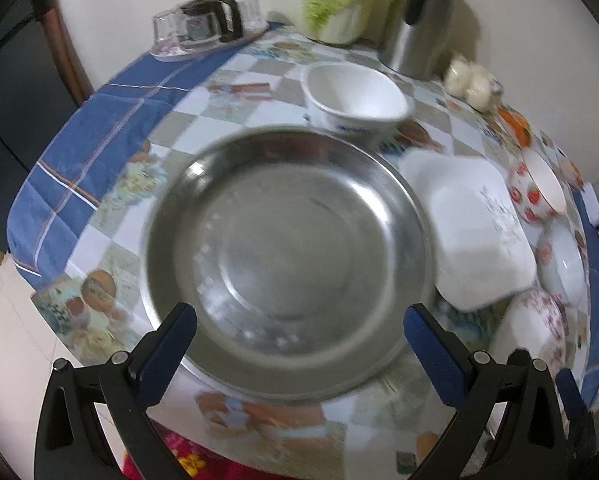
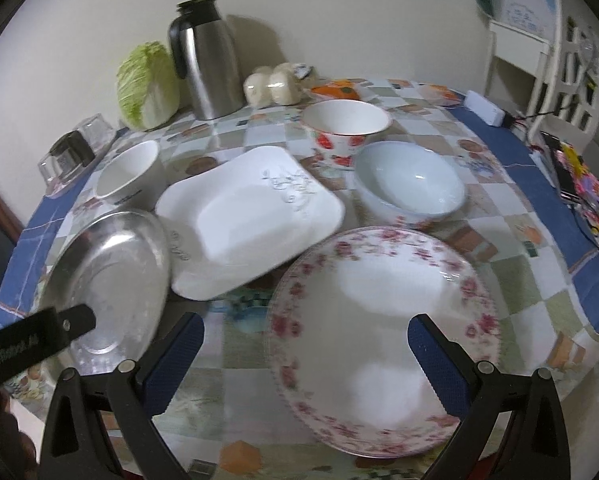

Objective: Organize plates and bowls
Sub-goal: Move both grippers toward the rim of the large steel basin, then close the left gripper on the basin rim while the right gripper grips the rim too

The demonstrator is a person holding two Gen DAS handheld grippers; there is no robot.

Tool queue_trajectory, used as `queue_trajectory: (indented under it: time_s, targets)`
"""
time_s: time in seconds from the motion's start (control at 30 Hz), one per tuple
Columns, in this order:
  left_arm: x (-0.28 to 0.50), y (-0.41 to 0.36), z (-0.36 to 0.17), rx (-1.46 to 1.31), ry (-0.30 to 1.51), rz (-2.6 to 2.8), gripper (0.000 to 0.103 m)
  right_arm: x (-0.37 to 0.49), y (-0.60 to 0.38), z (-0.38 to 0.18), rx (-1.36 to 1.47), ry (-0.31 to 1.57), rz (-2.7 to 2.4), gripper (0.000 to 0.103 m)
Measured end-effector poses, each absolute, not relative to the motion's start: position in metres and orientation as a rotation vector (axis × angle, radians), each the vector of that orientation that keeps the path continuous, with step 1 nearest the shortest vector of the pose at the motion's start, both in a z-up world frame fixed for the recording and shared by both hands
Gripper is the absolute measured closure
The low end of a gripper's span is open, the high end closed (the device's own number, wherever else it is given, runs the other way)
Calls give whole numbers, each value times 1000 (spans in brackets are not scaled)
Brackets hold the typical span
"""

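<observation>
the left gripper point(image 1: 299, 344) hung with its blue-padded fingers spread wide above the round stainless-steel plate point(image 1: 287, 256), gripping nothing. the right gripper point(image 2: 305, 356) was equally wide over the round white plate with pink flowers point(image 2: 383, 340), also empty. both plates lay on the checked picture tablecloth point(image 2: 495, 240). between them sat the square white dish point(image 2: 251, 216), its corner touching the steel plate. behind stood a plain white bowl point(image 2: 125, 172), a strawberry-patterned bowl point(image 2: 345, 128) and a pale blue bowl point(image 2: 409, 182). a steel thermos jug point(image 2: 203, 56) and a napa cabbage point(image 2: 147, 84) stood by the wall.
</observation>
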State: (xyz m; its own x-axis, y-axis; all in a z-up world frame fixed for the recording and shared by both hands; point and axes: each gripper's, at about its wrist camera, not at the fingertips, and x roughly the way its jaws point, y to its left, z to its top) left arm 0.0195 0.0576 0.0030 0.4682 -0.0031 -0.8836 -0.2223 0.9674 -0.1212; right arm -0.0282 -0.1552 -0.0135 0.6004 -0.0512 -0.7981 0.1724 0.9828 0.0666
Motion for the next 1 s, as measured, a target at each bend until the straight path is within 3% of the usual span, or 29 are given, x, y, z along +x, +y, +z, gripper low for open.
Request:
queue_trajectory:
  time_s: [0.6,0.73,1.0]
  targets:
    - [46,155,-29,-443,1081,346,0,11,-84,-47,123,1028,161,0]
    - [50,161,-46,-519,1149,299,0,15,-82,-52,140,1041,166,0]
    - [52,148,-51,-359,1166,354,0,20,-85,-59,177,1077,165,6]
